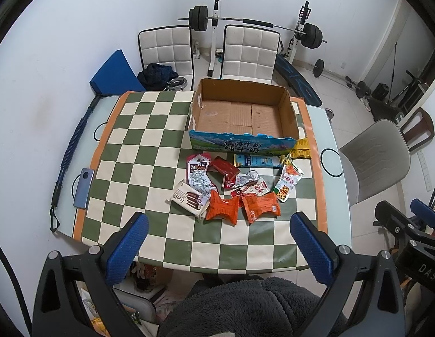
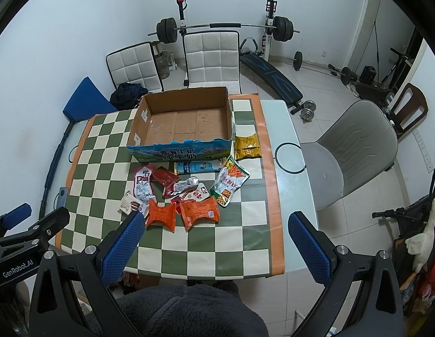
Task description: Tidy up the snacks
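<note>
Two claws are hovering above the near edge of the bench (image 1: pixel 324 129), both spread wide with nothing between their blue pads: the left claw (image 1: pixel 218 247) and the right claw (image 2: pixel 216 245) are each gaping over the checkered cloth (image 1: pixel 138 151) short of the snack pile. An open cardboard box (image 1: pixel 242 112) printed with a blue milk design is sitting on the far part of the cloth, its inside bare. Just in front of it a blue-and-white milk pack (image 1: pixel 258 160) is lying flat, and a yellow packet (image 2: pixel 247 146) is lying beside the box's right corner. Nearer the person, the loose snacks are clustering together: two orange packets (image 1: pixel 223 210) (image 1: pixel 261 205) are lying side by side at the front, a white biscuit pack (image 1: pixel 188 200) is resting to their left, a dark red packet (image 1: pixel 224 166) and a pink-and-white pouch (image 1: pixel 197 172) are lying behind them, and a green-and-white pouch (image 2: pixel 230 181) is lying to the right. A phone (image 1: pixel 82 188) is lying at the left edge of the bench, well apart from the snacks. A grey fleece sleeve (image 1: pixel 245 306) is filling the bottom of both views. White chairs (image 1: pixel 166 50) and a barbell rack (image 1: pixel 256 25) are standing behind the bench.
</note>
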Available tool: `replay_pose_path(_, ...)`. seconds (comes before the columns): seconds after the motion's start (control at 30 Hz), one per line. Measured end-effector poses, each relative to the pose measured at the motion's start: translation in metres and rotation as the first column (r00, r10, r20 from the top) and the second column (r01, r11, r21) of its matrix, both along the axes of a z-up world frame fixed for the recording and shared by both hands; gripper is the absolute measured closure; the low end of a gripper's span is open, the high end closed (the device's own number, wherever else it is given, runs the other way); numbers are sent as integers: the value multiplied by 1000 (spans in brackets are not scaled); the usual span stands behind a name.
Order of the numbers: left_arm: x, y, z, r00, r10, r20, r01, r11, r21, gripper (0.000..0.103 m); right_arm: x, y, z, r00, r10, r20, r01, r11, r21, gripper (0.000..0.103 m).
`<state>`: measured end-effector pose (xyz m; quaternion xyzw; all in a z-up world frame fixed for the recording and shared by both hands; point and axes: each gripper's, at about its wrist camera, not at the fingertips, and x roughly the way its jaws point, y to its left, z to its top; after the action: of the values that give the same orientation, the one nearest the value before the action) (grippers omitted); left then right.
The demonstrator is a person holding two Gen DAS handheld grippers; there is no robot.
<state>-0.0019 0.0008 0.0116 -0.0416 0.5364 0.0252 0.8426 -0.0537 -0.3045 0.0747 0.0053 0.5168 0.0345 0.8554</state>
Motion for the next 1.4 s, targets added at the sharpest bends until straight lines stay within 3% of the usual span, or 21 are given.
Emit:
replay_pose_path(0.6,0,7,11,1000,6,14,-6,1000,-1,0,-2,8,4,1000,-2,4,2,1000,14,0)
replay_pose_path(0.77,25,24,8,998,52,42,-53,998,23,0,13,5,-4,1000,-16,-3,16,998,66,0)
replay_pose_path(0.93,60,44,-36,992,123,-7,-122,990,65,0,60,2,-66,993,-9,-115,24,992,126,0)
replay_pose_path(1.0,75,54,-68,986,152,-73,-147,986,72,0,80,3,-102,983,-13,-181,38,990,133,0)
replay_pose_path(1.1,94,69,-118,961,191,-202,-191,981,18,0,105,1,-163,951,-44,-307,98,982,162,0)
replay_pose_path(1.2,105,80,-167,921,217,-325,-250,966,-64,2,117,-4,-229,897,-79,-434,185,961,207,0)
replay_pose_path(1.27,111,84,-201,886,229,-403,-299,946,-121,10,123,-3,-269,857,-106,-503,244,945,217,0)
replay_pose_path(1.4,116,82,-263,809,241,-536,-412,883,-225,13,133,0,-336,771,-165,-615,380,894,237,0)
